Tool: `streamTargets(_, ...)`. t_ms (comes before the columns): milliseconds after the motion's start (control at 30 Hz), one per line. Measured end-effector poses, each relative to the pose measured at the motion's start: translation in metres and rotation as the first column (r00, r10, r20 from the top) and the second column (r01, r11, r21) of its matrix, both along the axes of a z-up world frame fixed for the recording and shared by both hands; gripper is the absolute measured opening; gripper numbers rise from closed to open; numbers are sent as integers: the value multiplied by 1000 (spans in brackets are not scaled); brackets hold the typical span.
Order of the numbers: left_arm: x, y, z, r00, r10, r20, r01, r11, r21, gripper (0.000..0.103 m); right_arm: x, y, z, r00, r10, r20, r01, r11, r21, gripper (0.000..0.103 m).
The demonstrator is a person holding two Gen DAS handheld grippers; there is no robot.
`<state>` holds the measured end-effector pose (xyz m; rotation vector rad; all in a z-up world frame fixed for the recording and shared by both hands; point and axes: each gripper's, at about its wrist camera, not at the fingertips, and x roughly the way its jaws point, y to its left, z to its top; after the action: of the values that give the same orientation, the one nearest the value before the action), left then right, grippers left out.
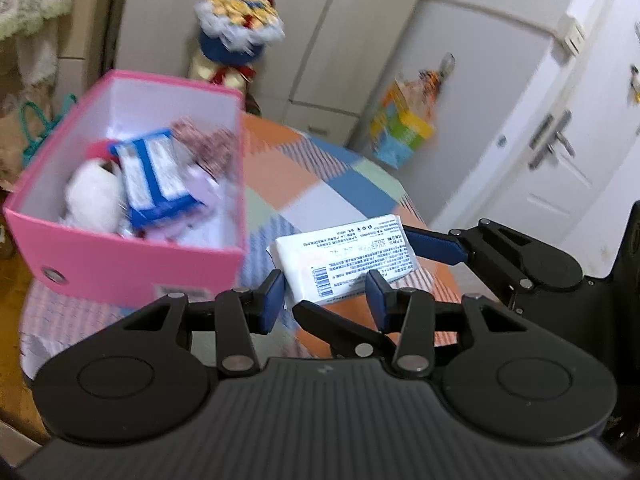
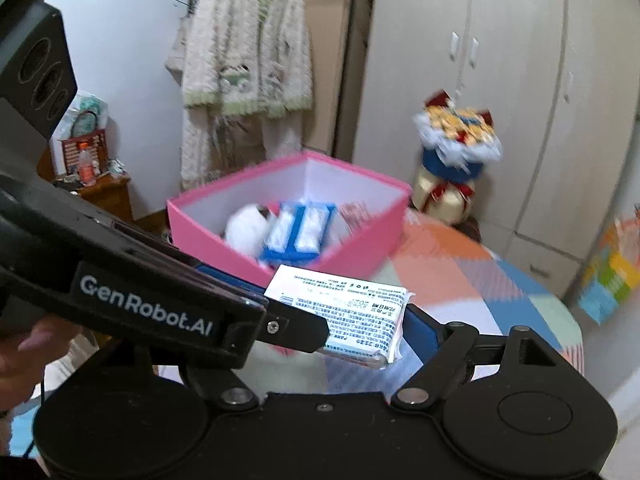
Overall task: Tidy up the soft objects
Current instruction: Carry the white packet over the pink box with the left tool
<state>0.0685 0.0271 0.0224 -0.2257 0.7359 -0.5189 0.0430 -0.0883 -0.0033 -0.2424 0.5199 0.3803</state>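
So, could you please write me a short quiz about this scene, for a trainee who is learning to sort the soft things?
1. True or false: the pink box is empty.
2. Which item do the left tongs grip? A) white tissue pack B) plush toy C) cardigan
3. Fill in: the blue-and-white pack lies ___ the pink box.

Key: 1 false; 2 A; 3 inside.

Pink box (image 1: 132, 276), checked tablecloth (image 1: 320, 184)
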Motion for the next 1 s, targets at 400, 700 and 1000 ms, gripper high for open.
streamTargets(400, 87, 63, 11, 991, 134, 27, -134, 991, -12, 42, 90, 58, 17, 989, 129, 75, -132, 990, 39, 89)
streamTargets(700, 148, 82, -7, 969, 246, 30, -246, 969, 31, 42, 171, 73, -3, 973, 230, 1, -229, 970, 83, 89)
streamTargets(1000, 191, 95, -35, 960, 277, -52, -275, 960, 47, 42, 223, 78, -31, 952, 282, -119, -270, 956, 112, 79)
